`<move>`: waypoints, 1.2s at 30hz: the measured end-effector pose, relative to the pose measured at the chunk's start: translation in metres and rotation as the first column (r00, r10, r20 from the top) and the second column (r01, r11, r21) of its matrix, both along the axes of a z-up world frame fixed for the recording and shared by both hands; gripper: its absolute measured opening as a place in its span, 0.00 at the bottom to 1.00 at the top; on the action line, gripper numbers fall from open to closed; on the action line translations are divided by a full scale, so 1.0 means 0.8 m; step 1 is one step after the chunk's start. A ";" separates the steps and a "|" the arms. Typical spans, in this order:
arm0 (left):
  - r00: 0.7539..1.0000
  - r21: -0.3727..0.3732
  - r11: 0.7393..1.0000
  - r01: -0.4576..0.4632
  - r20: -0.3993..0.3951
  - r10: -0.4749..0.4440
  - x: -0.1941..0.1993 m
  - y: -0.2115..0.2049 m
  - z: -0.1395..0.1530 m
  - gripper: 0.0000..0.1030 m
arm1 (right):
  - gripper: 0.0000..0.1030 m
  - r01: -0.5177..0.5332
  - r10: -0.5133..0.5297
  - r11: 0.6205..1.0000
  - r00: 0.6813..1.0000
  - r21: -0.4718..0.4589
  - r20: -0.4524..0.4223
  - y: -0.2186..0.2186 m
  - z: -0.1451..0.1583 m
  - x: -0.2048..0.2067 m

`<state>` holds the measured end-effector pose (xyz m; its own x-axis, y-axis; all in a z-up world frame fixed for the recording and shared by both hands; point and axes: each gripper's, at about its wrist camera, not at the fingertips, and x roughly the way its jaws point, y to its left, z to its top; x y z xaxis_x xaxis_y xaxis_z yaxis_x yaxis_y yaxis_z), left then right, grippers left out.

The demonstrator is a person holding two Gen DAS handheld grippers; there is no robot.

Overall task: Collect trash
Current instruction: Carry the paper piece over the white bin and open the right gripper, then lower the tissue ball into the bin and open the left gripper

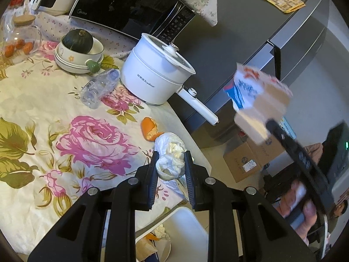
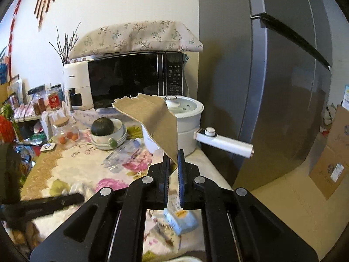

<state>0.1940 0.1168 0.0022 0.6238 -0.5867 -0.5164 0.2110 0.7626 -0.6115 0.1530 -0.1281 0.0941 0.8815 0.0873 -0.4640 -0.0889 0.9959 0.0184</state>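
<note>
Both grippers grip trash: left (image 1: 170,163) tissue wad (image 1: 170,159) (crumpled), right (image 2: 173,161) cardboard carton (image 2: 157,120).

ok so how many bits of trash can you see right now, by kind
crumpled tissue wad, in the left gripper: 1
torn cardboard carton, in the right gripper: 1
orange peel on the table: 1
empty plastic bottle lying on the table: 1
total: 4
</note>
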 end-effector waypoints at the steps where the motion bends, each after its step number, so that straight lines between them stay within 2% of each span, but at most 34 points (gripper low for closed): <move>1: 1.000 0.001 1.000 -0.001 0.003 0.001 -0.002 0.001 0.001 0.22 | 0.06 0.001 -0.001 1.000 1.000 0.005 -0.007 -0.001 -0.004 -0.007; 7: 1.000 0.012 1.000 0.006 0.002 -0.006 -0.012 -0.002 0.000 0.22 | 0.06 0.009 -0.004 0.999 0.989 0.032 -0.148 -0.011 -0.058 -0.064; 11: 1.000 0.026 0.999 0.023 -0.002 -0.023 -0.021 -0.011 -0.003 0.22 | 0.08 0.014 -0.002 0.999 0.956 0.040 -0.293 -0.012 -0.112 -0.092; 12: 1.000 0.028 0.999 0.030 -0.004 -0.029 -0.023 -0.013 -0.003 0.22 | 0.16 0.014 -0.001 0.999 0.948 0.037 -0.318 -0.011 -0.121 -0.098; 13: 0.999 0.029 0.999 0.034 -0.004 -0.034 -0.025 -0.016 -0.003 0.22 | 0.40 0.019 -0.006 0.999 0.939 0.035 -0.345 -0.011 -0.132 -0.104; 14: 0.999 0.031 0.999 0.038 -0.004 -0.038 -0.028 -0.018 -0.004 0.22 | 0.50 0.023 -0.007 0.999 0.935 0.040 -0.354 -0.011 -0.138 -0.110; 15: 0.999 0.031 0.999 0.044 -0.006 -0.044 -0.030 -0.020 -0.004 0.22 | 0.56 0.028 -0.011 0.999 0.932 0.043 -0.361 -0.012 -0.145 -0.118; 17: 0.998 0.034 0.998 0.057 -0.009 -0.056 -0.035 -0.026 -0.005 0.22 | 0.56 0.035 -0.019 0.999 0.929 0.038 -0.370 -0.014 -0.151 -0.128; 18: 0.998 0.037 0.997 0.063 -0.010 -0.062 -0.037 -0.029 -0.005 0.22 | 0.60 0.050 -0.034 0.998 0.929 0.034 -0.369 -0.017 -0.153 -0.130; 19: 0.997 0.041 0.997 0.072 -0.013 -0.071 -0.040 -0.033 -0.006 0.22 | 0.69 0.073 -0.058 0.997 0.930 0.026 -0.363 -0.022 -0.153 -0.131; 22: 0.994 0.056 0.993 0.107 -0.021 -0.106 -0.051 -0.050 -0.010 0.23 | 0.86 0.164 -0.159 0.986 0.935 -0.012 -0.316 -0.039 -0.145 -0.130; 25: 0.989 0.075 0.986 0.147 -0.030 -0.145 -0.061 -0.067 -0.015 0.23 | 0.92 0.230 -0.238 0.971 0.933 -0.064 -0.270 -0.054 -0.140 -0.127; 29: 0.980 0.104 0.975 0.199 -0.045 -0.195 -0.074 -0.091 -0.021 0.23 | 0.93 0.306 -0.329 0.943 0.914 -0.129 -0.237 -0.074 -0.150 -0.124; 36: 0.962 0.156 0.950 0.271 -0.080 -0.262 -0.087 -0.124 -0.033 0.25 | 0.93 0.397 -0.416 0.909 0.864 -0.124 -0.284 -0.107 -0.171 -0.117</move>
<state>0.1244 0.0176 -0.0241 0.4226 -0.6317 -0.6498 0.3886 0.7741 -0.4998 0.0597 -0.2137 -0.0430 0.6528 -0.2847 -0.7020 0.3245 0.9424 -0.0805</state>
